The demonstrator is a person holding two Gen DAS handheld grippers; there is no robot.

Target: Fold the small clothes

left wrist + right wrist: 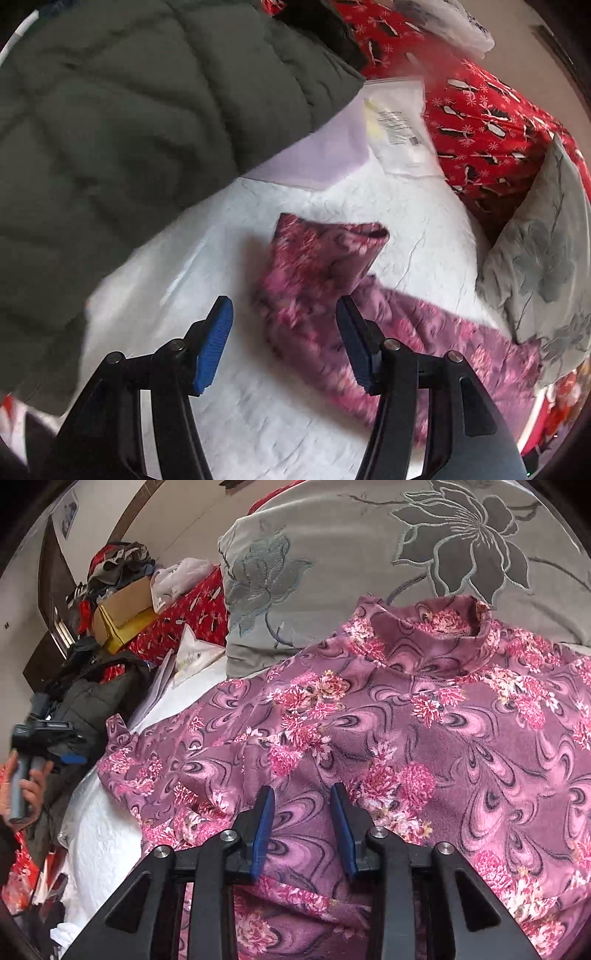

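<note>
A pink-and-purple floral top (388, 738) lies spread on the white bed cover (99, 834), its high collar (439, 627) toward the grey pillow. In the left wrist view one sleeve of the top (317, 266) lies bent across the white cover (258, 413). My left gripper (284, 314) is open and empty, held above the sleeve. My right gripper (303, 801) is open and empty, just above the body of the top. The left gripper also shows at the far left of the right wrist view (44, 734), held in a hand.
A dark green puffer jacket (122, 140) lies at the left of the bed. A grey flowered pillow (369, 546) sits behind the collar. A red patterned blanket (480, 122), a lilac sheet (325, 147) and a plastic bag (399, 125) lie beyond. A cardboard box (125, 616) stands further back.
</note>
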